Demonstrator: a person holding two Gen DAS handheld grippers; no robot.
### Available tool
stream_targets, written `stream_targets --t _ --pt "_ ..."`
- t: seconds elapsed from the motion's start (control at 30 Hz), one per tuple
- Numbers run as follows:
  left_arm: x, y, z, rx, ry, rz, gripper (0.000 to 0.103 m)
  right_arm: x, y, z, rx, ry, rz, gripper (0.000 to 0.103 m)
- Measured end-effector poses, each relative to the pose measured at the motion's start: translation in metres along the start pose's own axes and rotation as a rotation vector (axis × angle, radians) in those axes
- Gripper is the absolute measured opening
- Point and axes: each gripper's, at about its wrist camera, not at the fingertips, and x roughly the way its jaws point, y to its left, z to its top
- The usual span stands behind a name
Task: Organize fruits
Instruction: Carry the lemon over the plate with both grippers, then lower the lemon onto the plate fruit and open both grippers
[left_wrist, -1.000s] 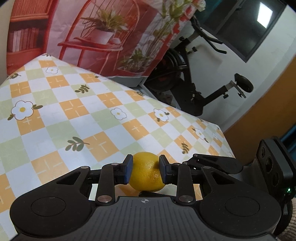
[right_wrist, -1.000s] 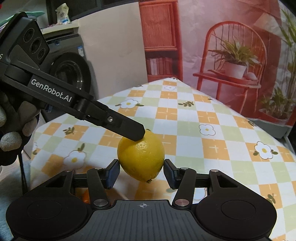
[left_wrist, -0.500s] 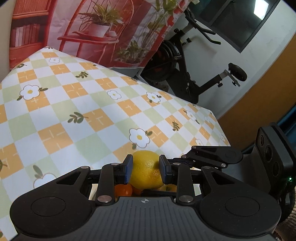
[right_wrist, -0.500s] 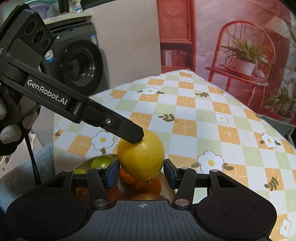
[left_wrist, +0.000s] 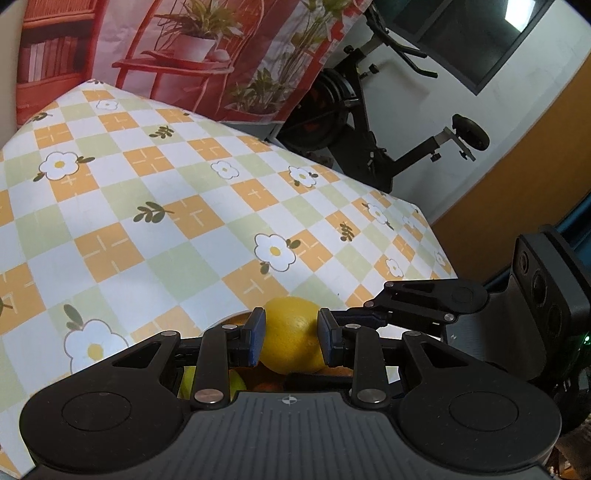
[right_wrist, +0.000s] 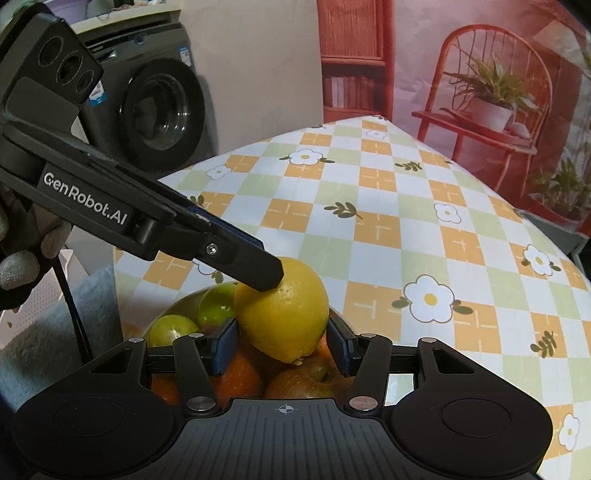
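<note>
The left gripper (left_wrist: 290, 339) clamps a yellow lemon (left_wrist: 291, 336) between its two blue-padded fingers (left_wrist: 256, 336), both pads pressed flat against the fruit's sides. In the right wrist view the same lemon (right_wrist: 286, 314) hangs just above a bowl (right_wrist: 184, 301) of fruit, with one black finger of the left gripper (right_wrist: 258, 273) resting against its upper left side; the finger behind the fruit is hidden.

The right gripper (right_wrist: 282, 349) is spread apart, its fingers (right_wrist: 223, 345) standing either side of the lemon with a gap on the right; whether the left pad touches the fruit cannot be told. It grips nothing.

Below the lemon the bowl holds two green limes (right_wrist: 216, 304), an orange (right_wrist: 236, 376) and a reddish-yellow apple (right_wrist: 306, 380) with its stem hollow showing. From the left wrist camera only slivers of this pile show beneath the gripper: a green lime (left_wrist: 186, 382) and a bit of orange fruit (left_wrist: 266, 386).

The bowl sits near the edge of a desk (left_wrist: 166, 229) covered in a checked cloth of orange, pale green and white squares with daisy and leaf prints. Beyond the desk stand an exercise bike (left_wrist: 369, 122), a red backdrop (right_wrist: 480, 74) printed with a chair and potted plant, and a washing machine (right_wrist: 159, 107). A gloved hand (right_wrist: 22, 266) shows at the left edge of the right wrist view, behind the left gripper's body.
</note>
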Motion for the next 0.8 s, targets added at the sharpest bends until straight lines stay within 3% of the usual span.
stream_targets --t 0.27,0.6,0.8 --pt "0.005 0.006 -0.003 -0.032 0.017 -0.020 0.032 0.002 -0.005 0.002 0.015 0.012 0.003 0.048" --pt "0.008 0.010 0.005 -0.032 -0.009 0.024 0.031 0.001 -0.006 0.000 0.027 0.019 0.024 0.047" --pt "0.011 0.011 0.005 -0.025 -0.008 0.009 0.031 0.000 -0.007 0.000 0.027 0.023 0.019 0.048"
